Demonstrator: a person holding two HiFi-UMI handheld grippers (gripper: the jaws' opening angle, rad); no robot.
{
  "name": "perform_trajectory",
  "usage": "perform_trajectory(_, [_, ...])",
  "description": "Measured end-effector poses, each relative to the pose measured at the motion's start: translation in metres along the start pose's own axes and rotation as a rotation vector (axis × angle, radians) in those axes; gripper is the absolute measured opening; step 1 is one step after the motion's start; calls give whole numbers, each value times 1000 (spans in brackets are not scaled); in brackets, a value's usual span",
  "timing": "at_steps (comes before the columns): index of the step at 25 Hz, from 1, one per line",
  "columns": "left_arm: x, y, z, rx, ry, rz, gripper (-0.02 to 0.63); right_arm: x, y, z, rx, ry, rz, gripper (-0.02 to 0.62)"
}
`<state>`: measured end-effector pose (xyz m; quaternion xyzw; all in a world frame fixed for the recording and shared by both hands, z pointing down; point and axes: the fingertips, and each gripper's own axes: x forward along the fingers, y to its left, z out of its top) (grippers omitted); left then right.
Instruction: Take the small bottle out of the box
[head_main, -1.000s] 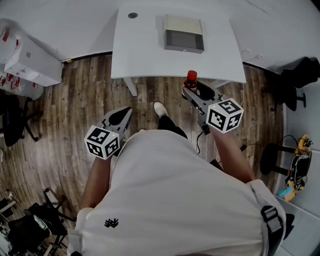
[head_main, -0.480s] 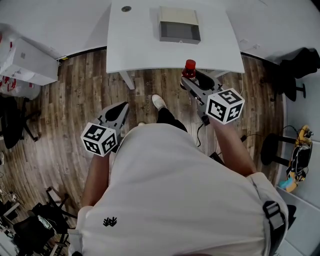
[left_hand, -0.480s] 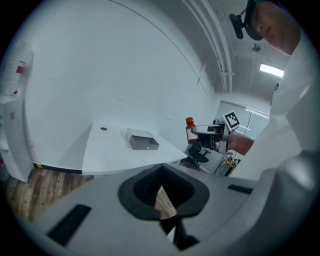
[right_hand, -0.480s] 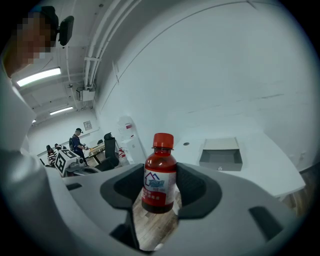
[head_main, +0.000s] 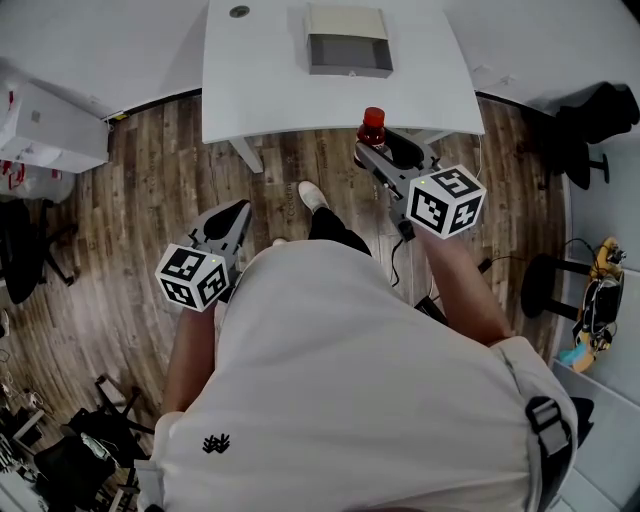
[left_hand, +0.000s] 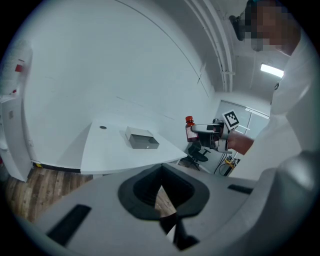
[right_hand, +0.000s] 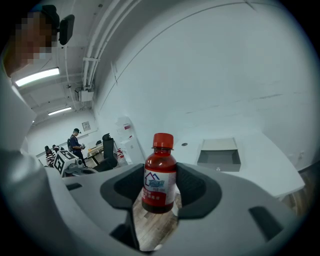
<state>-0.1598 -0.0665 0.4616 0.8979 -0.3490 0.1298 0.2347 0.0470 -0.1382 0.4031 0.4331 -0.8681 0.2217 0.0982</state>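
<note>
Pinching bottle (right_hand: 159, 175) upright between right gripper (head_main: 388, 152) jaws, at 5 o'clock from box (head_main: 347, 52) on table (head_main: 260, 90); holding left gripper (head_main: 238, 212) jaws pressed together.

Red small bottle (right_hand: 158, 175) (red cap), white table (head_main: 260, 90), grey box (head_main: 347, 52), brown plank floor (head_main: 130, 200)

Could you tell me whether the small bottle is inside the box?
Out: the small bottle sits upright, clamped in the right gripper, clear of the open box on the table.

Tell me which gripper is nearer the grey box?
Right. The right gripper, holding the bottle, is at the table edge, short of the box; the left gripper hangs farther back.
</note>
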Motion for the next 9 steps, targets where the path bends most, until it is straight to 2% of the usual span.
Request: perform_trajectory(9, [8, 5, 6, -5, -1, 6, 6, 7, -12, 5, 1, 4, -4, 206])
